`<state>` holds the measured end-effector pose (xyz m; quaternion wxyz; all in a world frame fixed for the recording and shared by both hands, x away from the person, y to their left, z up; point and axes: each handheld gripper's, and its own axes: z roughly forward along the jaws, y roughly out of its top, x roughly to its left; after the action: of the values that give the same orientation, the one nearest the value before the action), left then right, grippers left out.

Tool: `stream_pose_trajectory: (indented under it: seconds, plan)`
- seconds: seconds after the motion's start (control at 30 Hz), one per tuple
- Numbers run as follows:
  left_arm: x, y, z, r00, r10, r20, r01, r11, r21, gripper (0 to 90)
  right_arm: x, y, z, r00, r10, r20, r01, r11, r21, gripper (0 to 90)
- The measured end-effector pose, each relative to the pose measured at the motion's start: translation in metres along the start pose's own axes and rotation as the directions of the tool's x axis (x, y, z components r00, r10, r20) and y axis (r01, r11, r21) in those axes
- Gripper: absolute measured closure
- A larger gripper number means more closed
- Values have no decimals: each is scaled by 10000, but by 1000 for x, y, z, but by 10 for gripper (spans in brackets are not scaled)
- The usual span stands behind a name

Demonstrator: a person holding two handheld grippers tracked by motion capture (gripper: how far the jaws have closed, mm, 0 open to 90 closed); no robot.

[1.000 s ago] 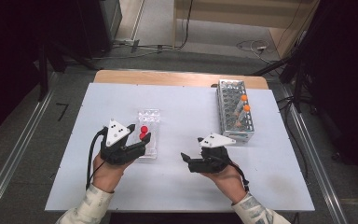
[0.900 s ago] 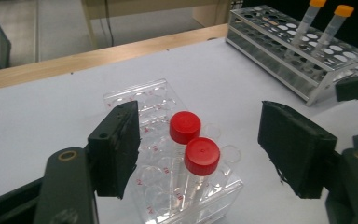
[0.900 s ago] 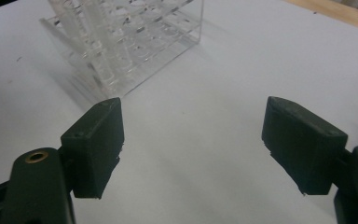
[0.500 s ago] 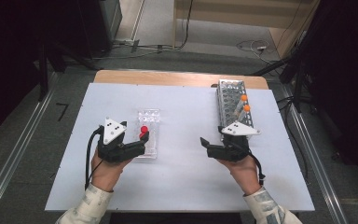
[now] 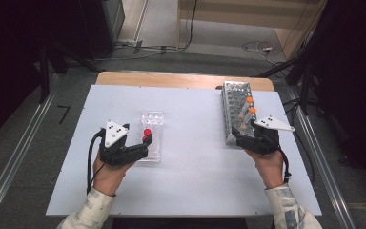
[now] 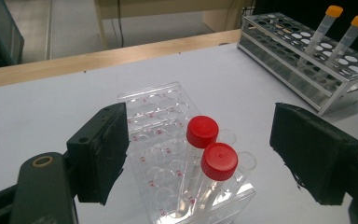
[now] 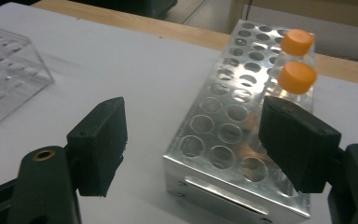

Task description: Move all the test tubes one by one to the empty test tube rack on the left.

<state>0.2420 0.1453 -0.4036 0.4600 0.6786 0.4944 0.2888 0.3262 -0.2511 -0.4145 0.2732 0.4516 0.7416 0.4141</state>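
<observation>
A clear plastic rack [image 5: 151,125] [image 6: 154,107] holds two red-capped tubes [image 6: 202,131] [image 5: 147,132] upright at its near end. My left gripper [image 5: 142,145] [image 6: 200,140] is open; its jaws have just been opening. Both tubes stand between them and the pads touch neither. A metal rack [image 5: 233,102] [image 7: 223,121] on the right carries two orange-capped tubes [image 5: 250,106] [image 7: 297,77]. My right gripper [image 5: 245,136] [image 7: 191,130] is open at that rack's near end, its jaws wide on either side of the corner and holding nothing.
The white table top [image 5: 195,157] spreads between the two racks. A wooden edge [image 5: 171,78] runs along its far side. Cables trail from both grippers toward the person's sleeves. Dark floor and metal rails flank the table.
The right hand has moved from the table's middle rightward and away, up to the metal rack's near end. The left hand has kept its place by the clear rack.
</observation>
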Motion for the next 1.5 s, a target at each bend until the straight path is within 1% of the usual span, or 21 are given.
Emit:
stream_pose_trajectory:
  seconds: [0.17,0.3,0.37,0.47,0.57,0.63,0.7,0.77,1.0,1.13,1.23,1.3,1.37,1.5]
  plan:
    - [-2,0,0,10000,15,98,-15,10000,17,198,-11,-4,6,9991,174,380,-177,9998,82,230]
    - [-2,1,0,9999,-13,110,13,10000,-8,199,-18,-6,10,9975,246,662,-244,9997,-40,263]
    - [-2,1,-1,9999,-44,117,45,10000,-41,199,-22,-7,15,9964,420,742,-416,9991,-67,283]
    - [-2,2,-1,9999,-82,141,83,9999,-78,199,-29,-8,23,9927,664,1010,-658,9978,-90,334]
    - [-2,2,0,9999,-59,132,59,10000,-46,199,-36,-8,30,9889,935,1156,-915,9955,-225,391]
    - [-3,2,0,9998,-43,185,43,10000,-21,199,-38,-9,34,9868,1022,1254,-991,9946,-306,439]
    - [-4,2,0,9998,-27,185,28,10000,-17,200,-40,-9,37,9861,1004,1324,-980,9949,-243,514]
    - [-5,2,0,9998,-21,220,22,10000,-9,202,-40,-9,40,9864,1026,1288,-1007,9947,-213,553]
    - [-7,2,2,9996,1,289,-1,10000,20,203,-43,-10,52,9866,998,1289,-999,9950,-61,612]
    - [-9,1,3,9994,1,344,-3,10000,32,203,-46,-9,55,9871,968,1276,-969,9953,-58,637]
    - [-10,1,3,9993,56,376,-59,10000,64,203,-46,-7,57,9874,946,1271,-940,9955,-107,678]
    - [-10,1,3,9993,56,383,-58,10000,62,204,-45,-6,58,9875,934,1267,-943,9955,10,702]
    - [-11,1,3,9993,41,375,-43,10000,50,204,-45,-6,59,9888,835,1239,-847,9964,48,706]
    - [-11,1,2,9993,44,372,-45,10000,30,205,-45,-6,58,9882,898,1241,-901,9959,-31,714]
